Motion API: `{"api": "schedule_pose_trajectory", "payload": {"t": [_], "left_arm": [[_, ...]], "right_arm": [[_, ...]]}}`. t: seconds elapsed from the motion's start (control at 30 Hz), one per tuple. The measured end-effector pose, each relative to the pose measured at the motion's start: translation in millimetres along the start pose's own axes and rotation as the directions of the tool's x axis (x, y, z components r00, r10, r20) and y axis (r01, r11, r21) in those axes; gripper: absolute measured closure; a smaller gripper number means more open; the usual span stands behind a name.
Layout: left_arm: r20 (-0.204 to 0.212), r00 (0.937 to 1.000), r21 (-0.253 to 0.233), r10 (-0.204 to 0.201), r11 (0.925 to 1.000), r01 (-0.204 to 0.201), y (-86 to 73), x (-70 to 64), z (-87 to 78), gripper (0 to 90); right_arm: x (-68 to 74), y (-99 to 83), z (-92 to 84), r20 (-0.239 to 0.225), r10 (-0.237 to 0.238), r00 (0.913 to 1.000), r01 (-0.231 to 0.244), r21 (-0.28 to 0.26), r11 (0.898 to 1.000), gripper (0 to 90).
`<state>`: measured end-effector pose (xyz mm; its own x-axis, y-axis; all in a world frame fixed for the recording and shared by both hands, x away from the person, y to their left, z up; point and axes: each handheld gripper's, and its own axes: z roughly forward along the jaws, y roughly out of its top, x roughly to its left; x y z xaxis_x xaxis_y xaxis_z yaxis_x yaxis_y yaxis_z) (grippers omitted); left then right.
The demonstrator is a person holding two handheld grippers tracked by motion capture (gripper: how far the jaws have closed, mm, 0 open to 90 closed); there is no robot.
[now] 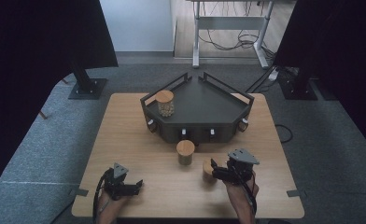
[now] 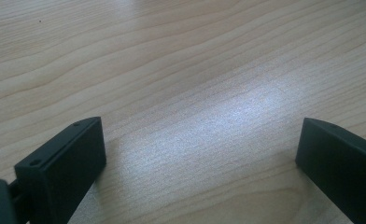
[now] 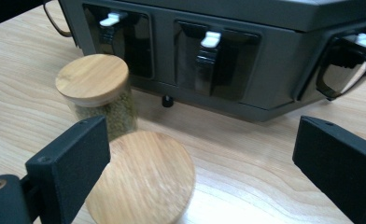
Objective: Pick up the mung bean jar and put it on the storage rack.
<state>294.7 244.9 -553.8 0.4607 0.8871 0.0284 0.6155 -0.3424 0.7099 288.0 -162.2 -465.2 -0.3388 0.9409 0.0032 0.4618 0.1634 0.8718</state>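
Three glass jars with wooden lids are in view. One jar (image 1: pixel 165 102) stands on the dark grey tray (image 1: pixel 209 100). A second jar (image 1: pixel 185 151) (image 3: pixel 97 88) stands on the table just in front of the tray. The third jar (image 1: pixel 208 169) (image 3: pixel 141 179) stands lower right of it. My right gripper (image 1: pixel 215 170) (image 3: pixel 200 140) is open, with the third jar's lid just inside its left jaw, not clamped. My left gripper (image 1: pixel 138 185) (image 2: pixel 197 135) is open over bare wood near the table's front left, with nothing between its jaws.
The tray's front wall (image 3: pixel 228 56) carries latches with white tabs and side handles. The wooden table (image 1: pixel 125 140) has free room on its left half. Dark stands (image 1: pixel 85 86) and a desk frame (image 1: pixel 230 32) are on the floor beyond.
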Motion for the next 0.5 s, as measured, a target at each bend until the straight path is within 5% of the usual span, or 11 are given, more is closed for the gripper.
{"api": "schedule_pose_trajectory", "payload": {"t": [0.5], "left_arm": [[0.003,1.0000,-0.001,0.003,1.0000,-0.003,-0.2,0.1,-0.1,1.2]], "right_arm": [[32.5,6.5,16.4,0.000,0.014,0.9999,-0.014,-0.016,1.000,3.5]]}}
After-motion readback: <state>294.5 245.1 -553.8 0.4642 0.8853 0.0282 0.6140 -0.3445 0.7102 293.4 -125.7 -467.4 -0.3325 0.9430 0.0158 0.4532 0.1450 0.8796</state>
